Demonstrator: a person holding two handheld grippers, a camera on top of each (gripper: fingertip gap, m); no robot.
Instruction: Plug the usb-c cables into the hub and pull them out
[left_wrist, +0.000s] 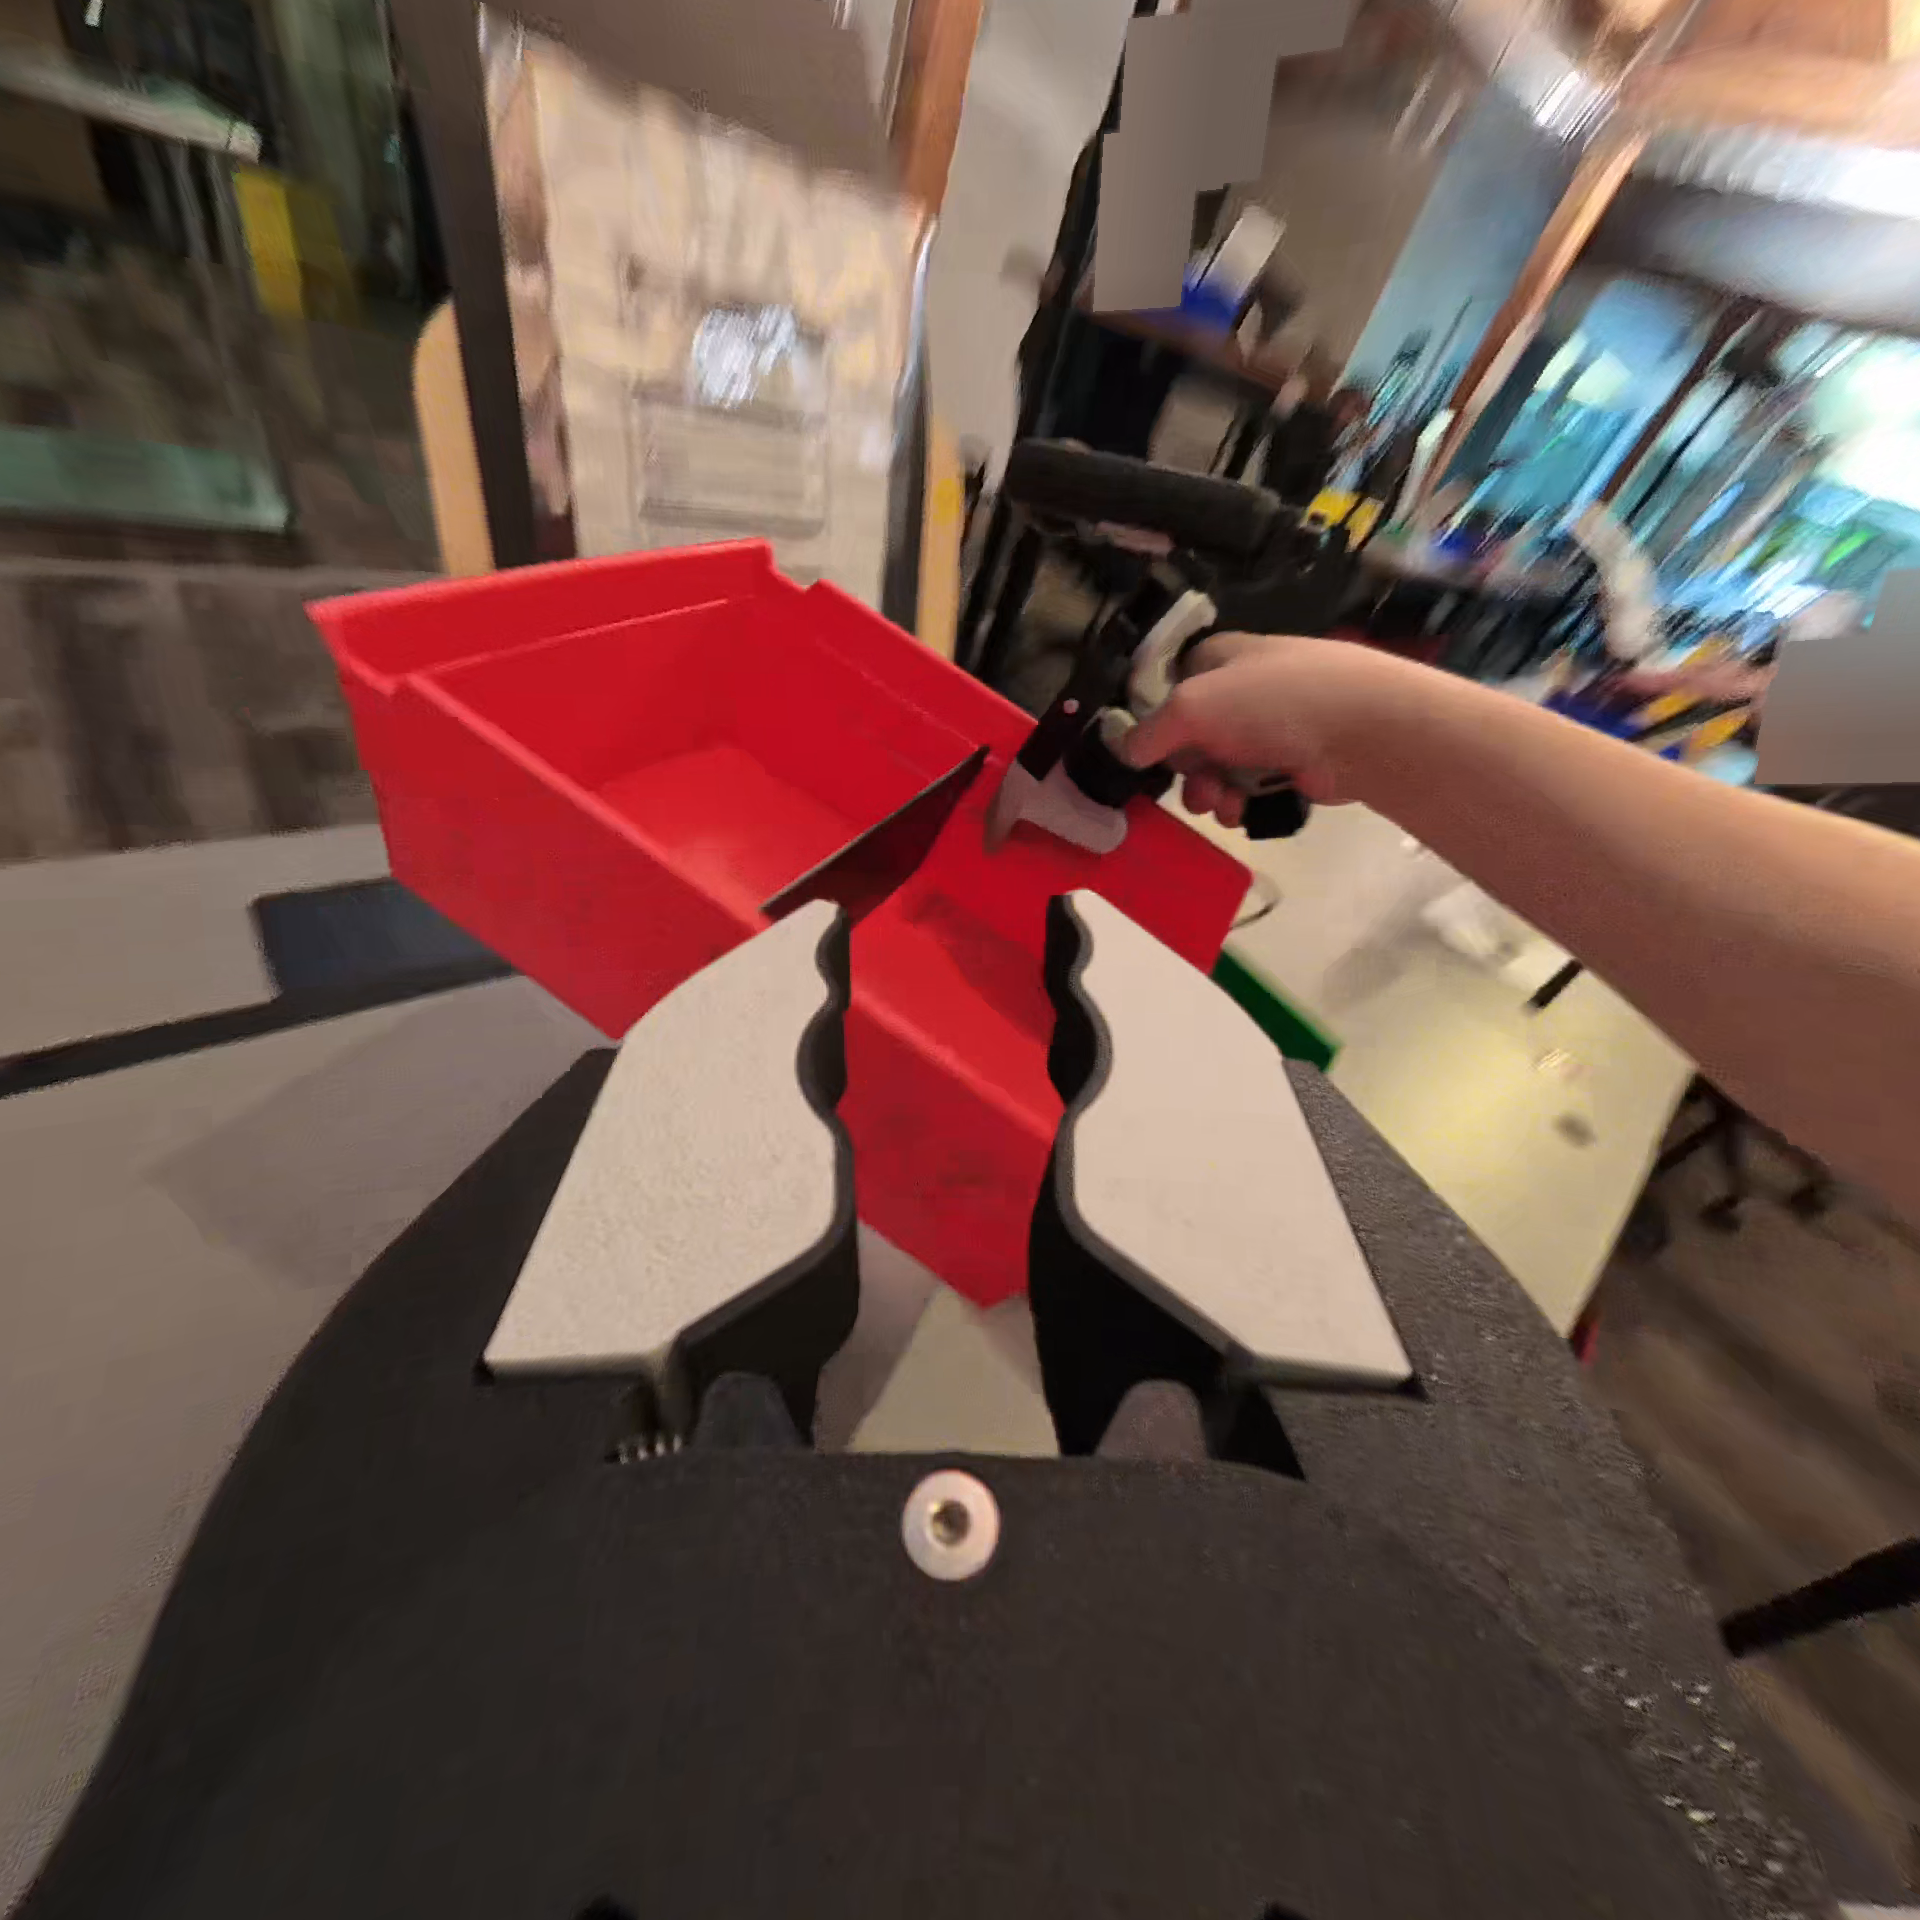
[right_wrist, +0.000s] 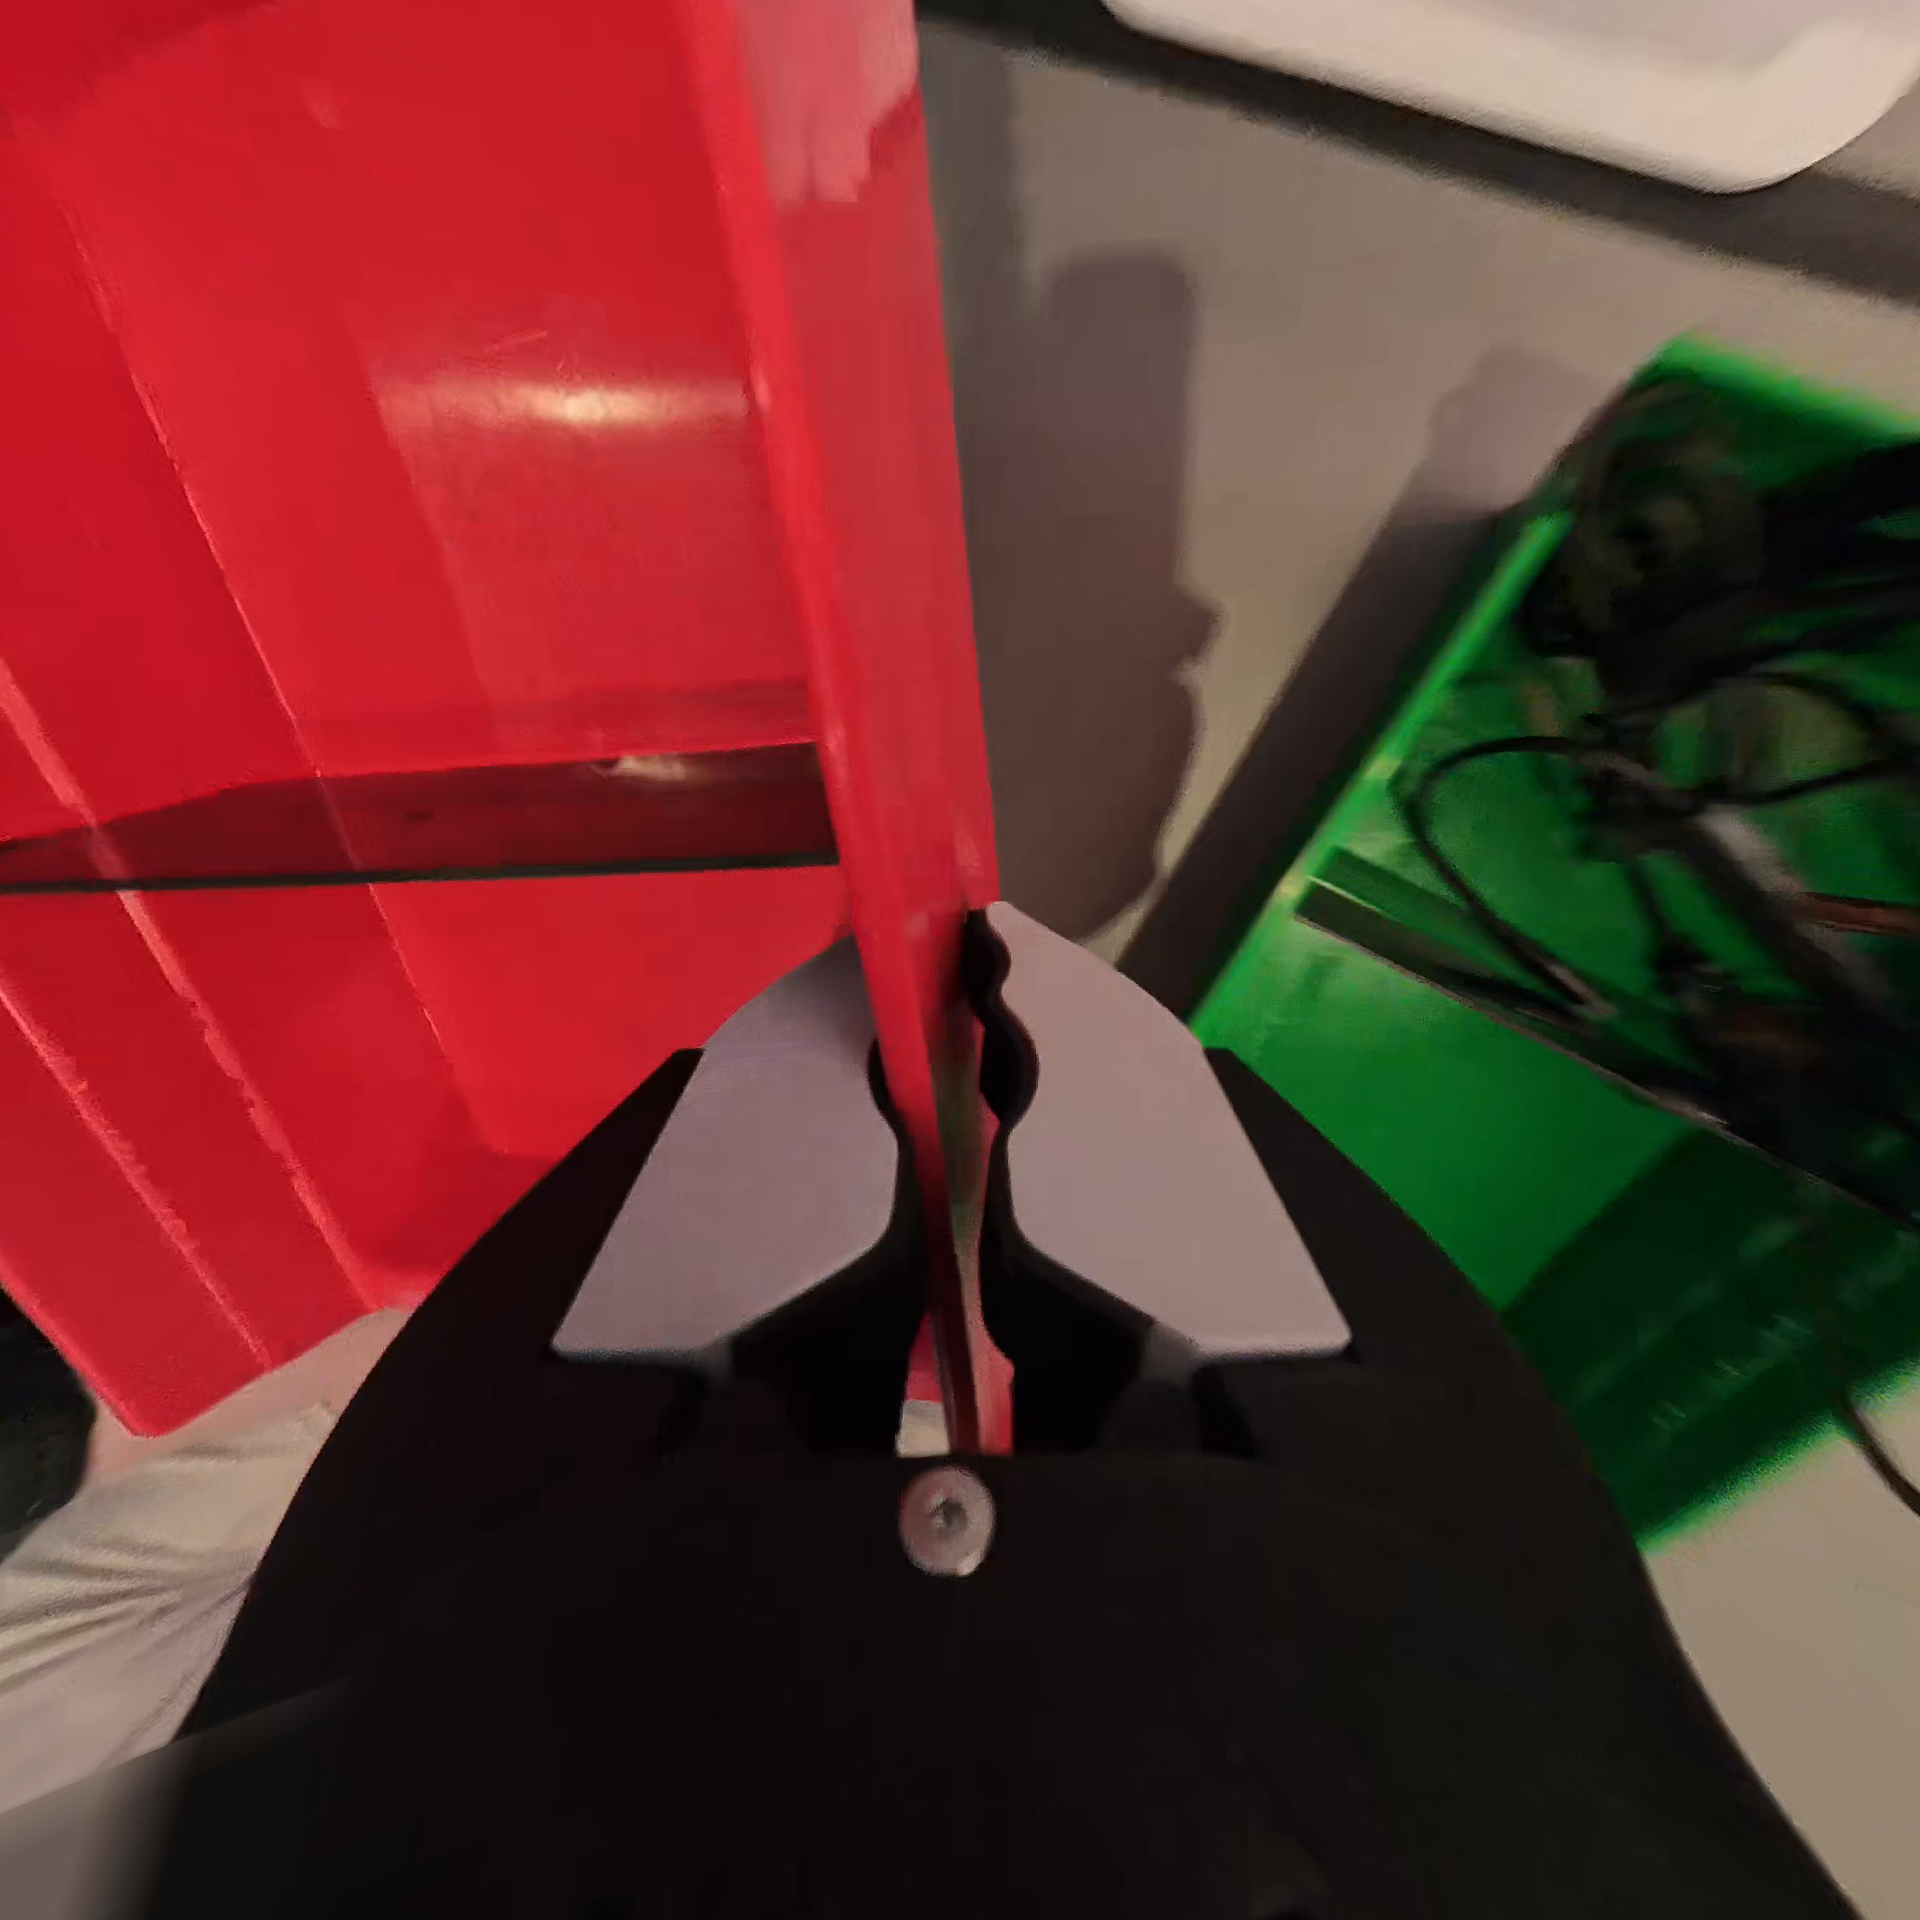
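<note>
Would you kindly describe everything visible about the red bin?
The red bin is an open-topped, glossy plastic box with a stepped rim and a dark, thin divider across its inside. No contents show in it. It sits tilted, lifted off the grey table. The right claw is shut on its side wall, one finger inside and one outside. The left claw stands open by the bin's near corner, not gripping it. A green bin with cables lies beside it, below.
</note>
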